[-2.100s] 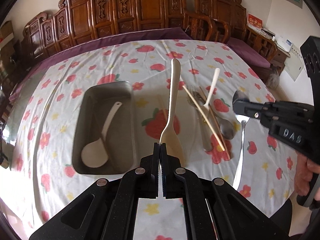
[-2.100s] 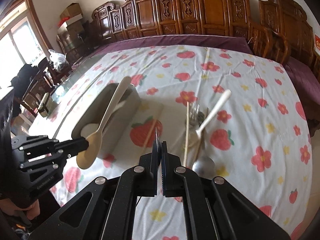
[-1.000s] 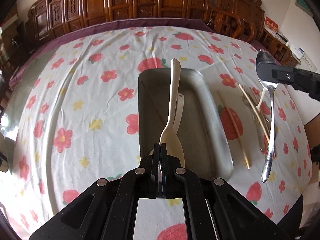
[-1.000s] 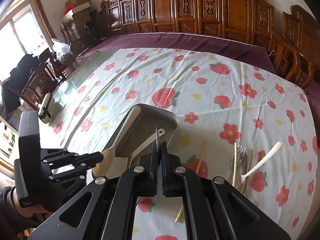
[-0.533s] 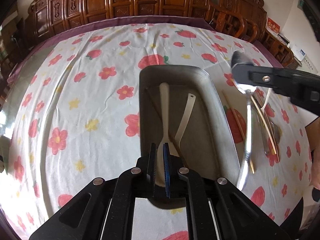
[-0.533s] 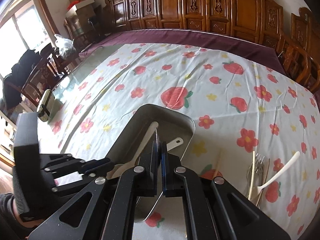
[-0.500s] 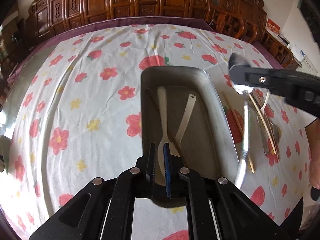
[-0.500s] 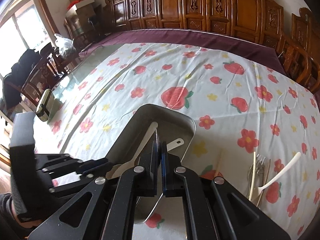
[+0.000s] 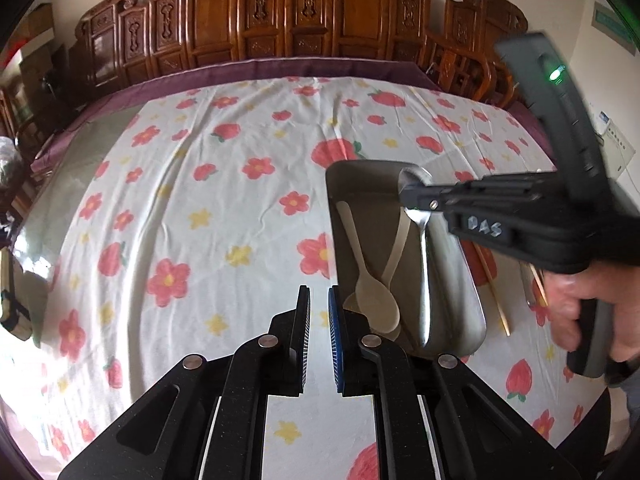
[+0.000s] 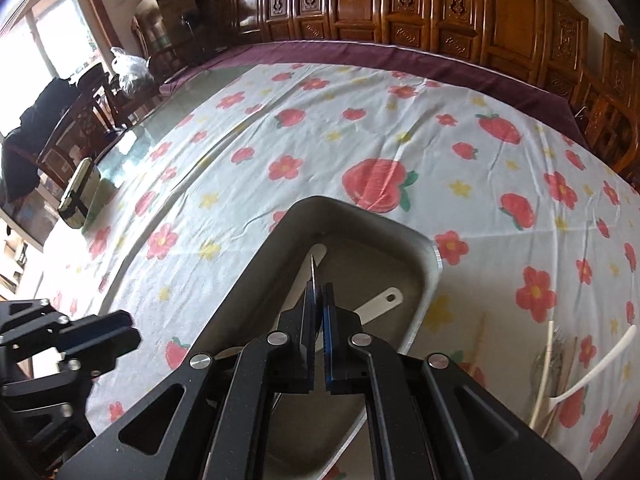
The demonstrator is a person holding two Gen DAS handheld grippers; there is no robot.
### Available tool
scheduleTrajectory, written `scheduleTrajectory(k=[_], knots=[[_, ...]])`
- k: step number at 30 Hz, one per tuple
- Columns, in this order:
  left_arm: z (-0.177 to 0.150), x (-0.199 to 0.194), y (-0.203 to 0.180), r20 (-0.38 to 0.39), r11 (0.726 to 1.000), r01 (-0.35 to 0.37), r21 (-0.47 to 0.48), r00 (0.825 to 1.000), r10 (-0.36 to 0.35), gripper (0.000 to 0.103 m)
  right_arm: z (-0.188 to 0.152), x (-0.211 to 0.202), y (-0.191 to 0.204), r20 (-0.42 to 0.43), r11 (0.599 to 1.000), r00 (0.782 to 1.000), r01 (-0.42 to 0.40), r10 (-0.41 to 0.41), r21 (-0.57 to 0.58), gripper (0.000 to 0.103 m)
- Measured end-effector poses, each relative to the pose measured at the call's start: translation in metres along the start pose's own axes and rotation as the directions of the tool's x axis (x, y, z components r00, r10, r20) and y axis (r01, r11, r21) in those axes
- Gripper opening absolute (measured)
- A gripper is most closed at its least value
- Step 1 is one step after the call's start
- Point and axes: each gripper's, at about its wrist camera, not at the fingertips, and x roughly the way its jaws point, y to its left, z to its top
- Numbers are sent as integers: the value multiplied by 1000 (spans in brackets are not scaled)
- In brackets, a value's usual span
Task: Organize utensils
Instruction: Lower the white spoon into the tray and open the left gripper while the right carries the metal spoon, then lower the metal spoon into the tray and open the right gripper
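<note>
A metal tray sits on the strawberry tablecloth, right of centre in the left wrist view. Two cream spoons lie in it, one along the left side and one crossing it. My left gripper hovers just left of the tray, its jaws slightly apart with nothing between them. My right gripper reaches in from the right, shut on a metal spoon whose handle hangs down into the tray. In the right wrist view the metal spoon shows edge-on between the right gripper's pads, above the tray.
Right of the tray lie chopsticks, a white spoon and a fork. A person's hand holds the right gripper. Carved wooden chairs line the far edge. A phone-like object sits on the bare glass at left.
The left gripper let the cream spoon drop into the tray, then drew back to the left and up. The right gripper carried the metal spoon over the tray and sank toward it.
</note>
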Motion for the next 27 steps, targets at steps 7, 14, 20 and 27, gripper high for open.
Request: scheduleTrajectory(k=[7, 14, 20, 27], knots=[[2, -14, 6, 28, 1000, -7, -10, 1000, 8, 8, 1, 4, 7, -9, 1000, 1000, -12, 12, 4, 4], [1, -24, 7, 46, 1000, -18, -11, 999, 18, 8, 2, 2, 11, -9, 1000, 1000, -17, 17, -7, 7], [2, -29, 4, 52, 1000, -23, -8, 998, 23, 8, -2, -6, 6, -6, 1000, 1000, -27, 27, 0, 13], [2, -34, -5, 55, 1000, -20, -7, 998, 20, 12, -10, -39, -6, 47, 999, 998, -47, 46, 20, 19]])
